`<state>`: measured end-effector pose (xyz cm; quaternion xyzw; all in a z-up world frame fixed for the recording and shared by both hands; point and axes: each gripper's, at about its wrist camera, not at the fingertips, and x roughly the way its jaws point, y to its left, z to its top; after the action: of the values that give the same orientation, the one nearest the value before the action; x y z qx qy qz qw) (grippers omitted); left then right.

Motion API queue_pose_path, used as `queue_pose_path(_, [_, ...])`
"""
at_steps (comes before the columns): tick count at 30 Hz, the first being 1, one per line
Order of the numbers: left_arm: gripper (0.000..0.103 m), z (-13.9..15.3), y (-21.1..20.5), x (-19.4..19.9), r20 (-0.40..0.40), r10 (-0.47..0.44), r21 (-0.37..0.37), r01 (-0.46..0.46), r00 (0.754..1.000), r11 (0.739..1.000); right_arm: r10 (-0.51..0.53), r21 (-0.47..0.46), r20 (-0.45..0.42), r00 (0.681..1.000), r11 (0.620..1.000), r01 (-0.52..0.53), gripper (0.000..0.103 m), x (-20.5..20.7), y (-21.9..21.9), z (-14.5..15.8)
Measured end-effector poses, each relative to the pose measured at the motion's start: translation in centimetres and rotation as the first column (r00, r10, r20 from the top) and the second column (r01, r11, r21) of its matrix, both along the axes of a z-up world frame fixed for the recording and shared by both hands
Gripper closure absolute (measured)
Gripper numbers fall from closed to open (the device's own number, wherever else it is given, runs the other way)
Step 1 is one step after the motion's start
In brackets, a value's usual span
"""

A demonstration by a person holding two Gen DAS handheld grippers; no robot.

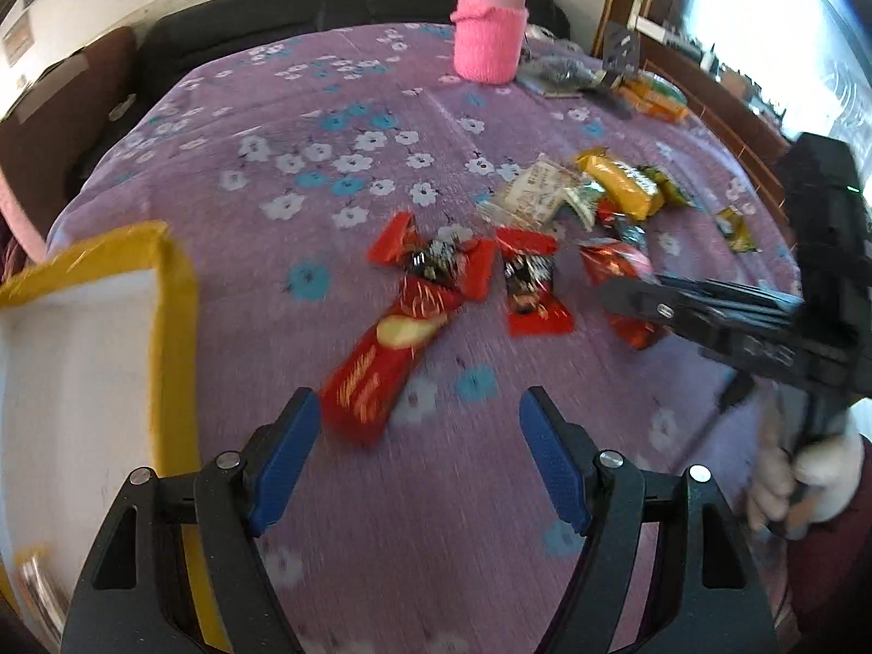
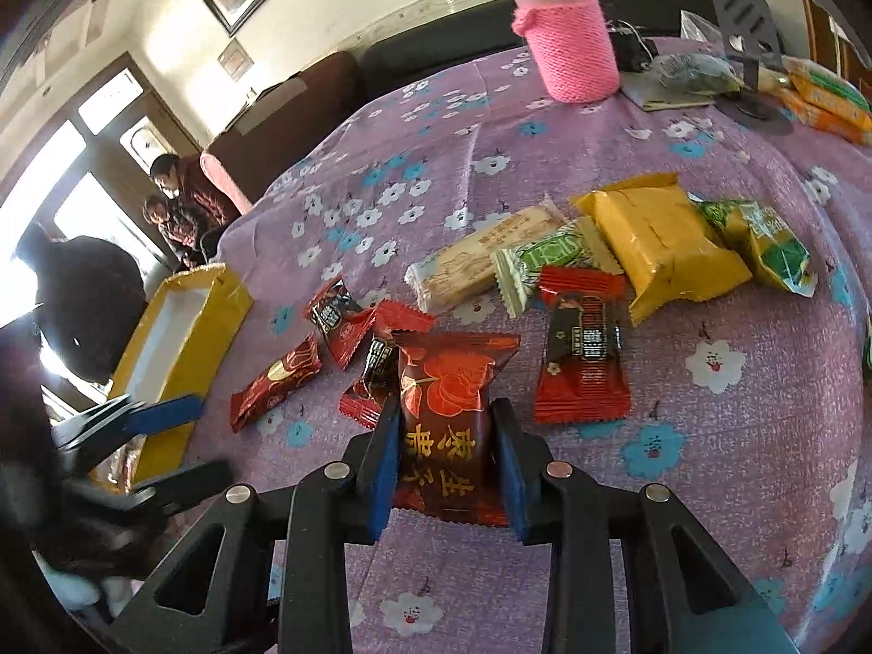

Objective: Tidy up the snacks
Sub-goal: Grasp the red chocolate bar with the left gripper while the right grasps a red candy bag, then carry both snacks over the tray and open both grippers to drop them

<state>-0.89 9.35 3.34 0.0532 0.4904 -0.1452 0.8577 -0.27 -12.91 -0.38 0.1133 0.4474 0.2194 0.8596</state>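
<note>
right tongs (image 2: 444, 458) clamped on a dark red rose-printed foil packet (image 2: 452, 409); left tongs (image 1: 419, 447) apart, empty.
slick foil could slip before reaching the yellow box (image 2: 188, 327).

Five red snack packets (image 2: 455, 425), one yellow (image 2: 662, 242), two green (image 2: 774, 242) (one box (image 2: 185, 327)).

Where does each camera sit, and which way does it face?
Left wrist: behind the open left claw, looking down at the floral purple tablecloth; the gloved hand shows.
Right wrist: behind the right claw, which grips a dark red rose-printed snack packet.
Shared: the yellow-edged white box, the pink knitted bottle.
</note>
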Motion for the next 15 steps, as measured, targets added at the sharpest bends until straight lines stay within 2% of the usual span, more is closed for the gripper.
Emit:
queue_pose_path(3, [0.042, -0.4, -0.6, 1.5, 0.027, -0.03, 0.066, 0.029, 0.999, 0.997, -0.003, 0.016, -0.012, 1.0, 1.0, 0.003, 0.07, 0.2, -0.3, -0.1])
queue_pose_path(6, [0.043, -1.4, -1.0, 2.7, -0.011, -0.055, 0.096, 0.056, 0.998, 0.994, -0.001, 0.028, -0.019, 1.0, 1.0, 0.001, 0.07, 0.3, -0.5, -0.1])
queue_pose_path(7, [0.044, -1.9, -1.2, 2.9, -0.028, -0.067, 0.097, 0.07, 0.997, 0.993, 0.001, 0.032, -0.02, 1.0, 0.999, -0.001, 0.07, 0.3, -0.5, -0.1])
queue_pose_path(8, [0.043, -1.8, -1.1, 2.8, -0.014, -0.08, 0.077, 0.081, 0.997, 0.994, 0.004, 0.036, -0.02, 1.0, 0.999, -0.003, 0.07, 0.4, -0.5, -0.1])
queue_pose_path(9, [0.048, -1.8, -1.2, 2.8, -0.016, -0.082, 0.077, 0.083, 0.997, 0.994, 0.005, 0.037, -0.017, 1.0, 0.999, -0.004, 0.07, 0.3, -0.5, 0.0])
queue_pose_path(10, [0.063, -1.7, -1.2, 2.6, -0.015, -0.084, 0.069, 0.085, 0.996, 0.994, 0.006, 0.037, -0.016, 1.0, 0.999, -0.005, 0.07, 0.3, -0.5, 0.0])
queue_pose_path(11, [0.075, -1.6, -1.2, 2.4, -0.011, -0.085, 0.065, 0.086, 0.996, 0.994, 0.008, 0.038, -0.015, 1.0, 0.999, -0.007, 0.07, 0.2, -0.4, 0.1])
queue_pose_path(12, [0.08, -1.5, -1.3, 2.3, -0.008, -0.085, 0.066, 0.086, 0.996, 0.994, 0.008, 0.037, -0.014, 1.0, 0.999, -0.008, 0.07, 0.2, -0.4, 0.1])
queue_pose_path(15, [0.08, -1.5, -1.5, 1.8, 0.009, -0.073, 0.083, 0.072, 0.997, 0.994, 0.01, 0.033, -0.012, 1.0, 0.999, -0.009, 0.07, 0.1, -0.2, 0.1])
